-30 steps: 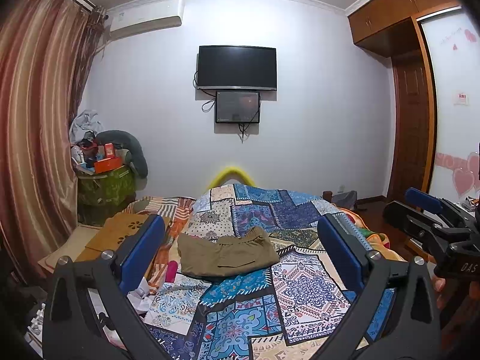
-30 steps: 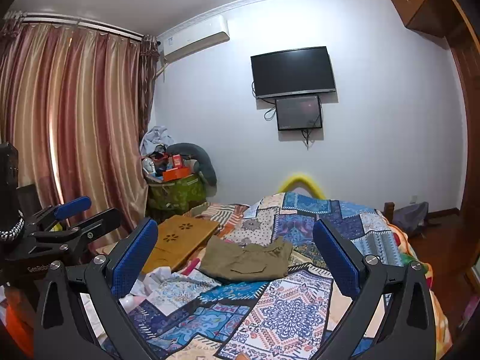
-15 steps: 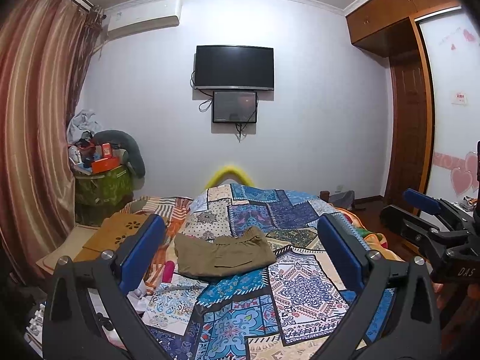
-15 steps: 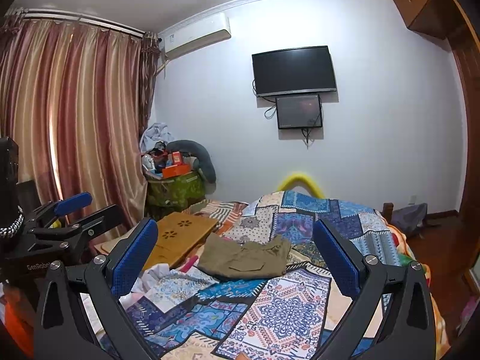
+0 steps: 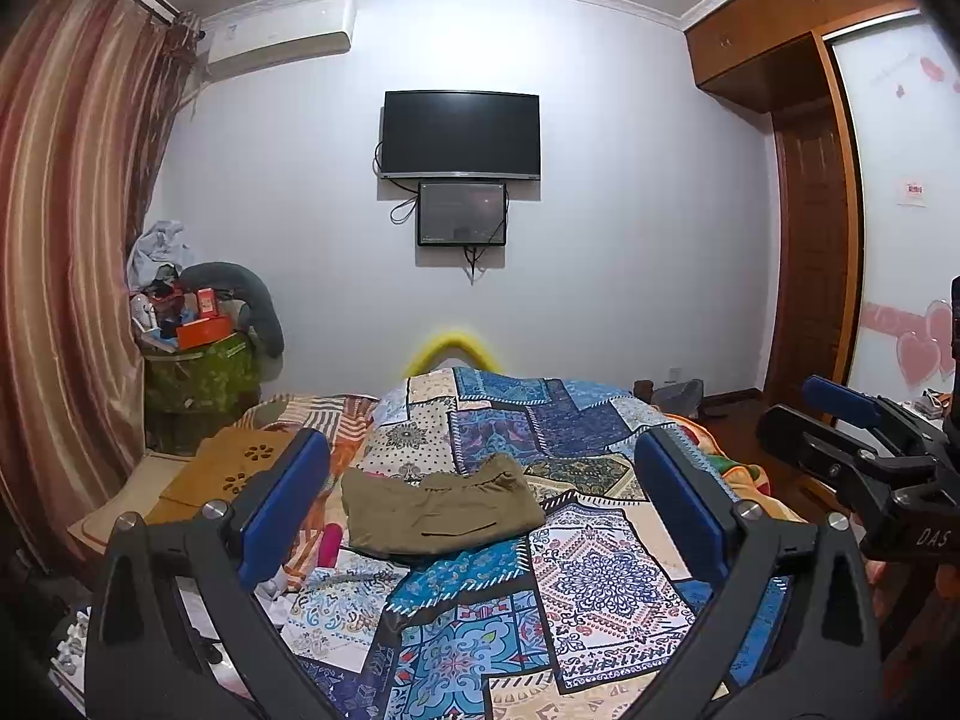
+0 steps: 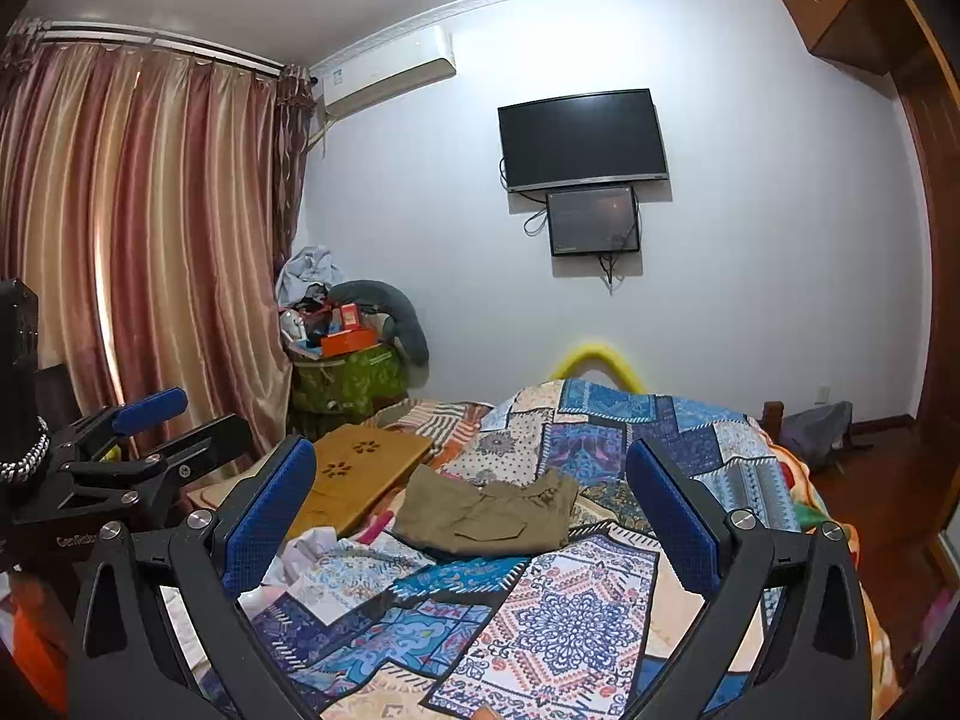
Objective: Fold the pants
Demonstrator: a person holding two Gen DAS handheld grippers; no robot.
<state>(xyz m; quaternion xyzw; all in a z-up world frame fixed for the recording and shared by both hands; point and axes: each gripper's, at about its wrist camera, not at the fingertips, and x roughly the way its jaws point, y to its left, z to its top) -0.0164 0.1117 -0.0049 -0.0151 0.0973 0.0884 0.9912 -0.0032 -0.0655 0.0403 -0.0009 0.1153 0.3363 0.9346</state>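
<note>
Olive-brown pants [image 5: 441, 507] lie folded into a compact bundle on the patchwork quilt [image 5: 594, 576] of the bed; they also show in the right wrist view [image 6: 489, 513]. My left gripper [image 5: 480, 504] is open and empty, held above the near part of the bed, well short of the pants. My right gripper [image 6: 471, 510] is open and empty too, at a similar distance. Each gripper shows at the edge of the other's view: the right gripper [image 5: 852, 438] and the left gripper [image 6: 138, 438].
A wooden lap tray [image 6: 354, 474] lies on the bed left of the pants. White crumpled items [image 6: 306, 546] lie near it. A cluttered green bin [image 5: 198, 372] stands by the curtain [image 5: 60, 276]. A TV [image 5: 461, 135] hangs on the far wall. A wardrobe [image 5: 810, 210] is at right.
Both views have shifted slightly, with the pants sliding a little left and down in frame. The pants themselves have not moved; both grippers stay open.
</note>
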